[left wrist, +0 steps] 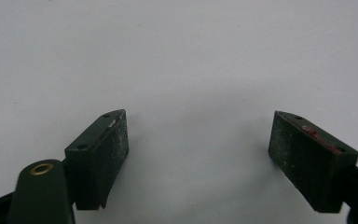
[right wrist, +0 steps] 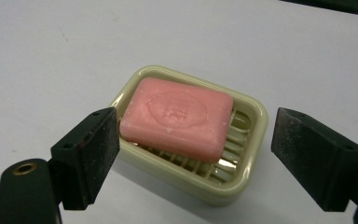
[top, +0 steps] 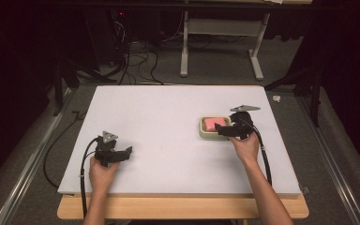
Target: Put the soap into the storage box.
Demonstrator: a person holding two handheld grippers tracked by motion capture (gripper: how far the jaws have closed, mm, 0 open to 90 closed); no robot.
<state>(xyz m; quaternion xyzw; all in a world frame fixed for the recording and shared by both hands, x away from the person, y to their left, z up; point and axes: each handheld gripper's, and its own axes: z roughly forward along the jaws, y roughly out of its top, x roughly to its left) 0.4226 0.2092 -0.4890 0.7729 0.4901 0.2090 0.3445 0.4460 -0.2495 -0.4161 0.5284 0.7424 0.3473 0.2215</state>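
Right gripper view: the right gripper (right wrist: 196,149) hovers with jaws wide, empty, straddling the cream plastic soap dish (right wrist: 249,172) that holds the pink rectangular soap bar (right wrist: 177,116). On the white table (top: 159,112) the dish sits at three o'clock, while the left gripper (left wrist: 198,149), at eight o'clock, is spread wide over bare tabletop.

A white board (top: 168,136) lies on a wooden table (top: 183,208); behind it, black cables (top: 136,61) and a grey stand (top: 220,33).

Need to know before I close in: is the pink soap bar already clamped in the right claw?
No: the pink rectangular soap bar lies in its cream plastic dish, with the right claw open around it.
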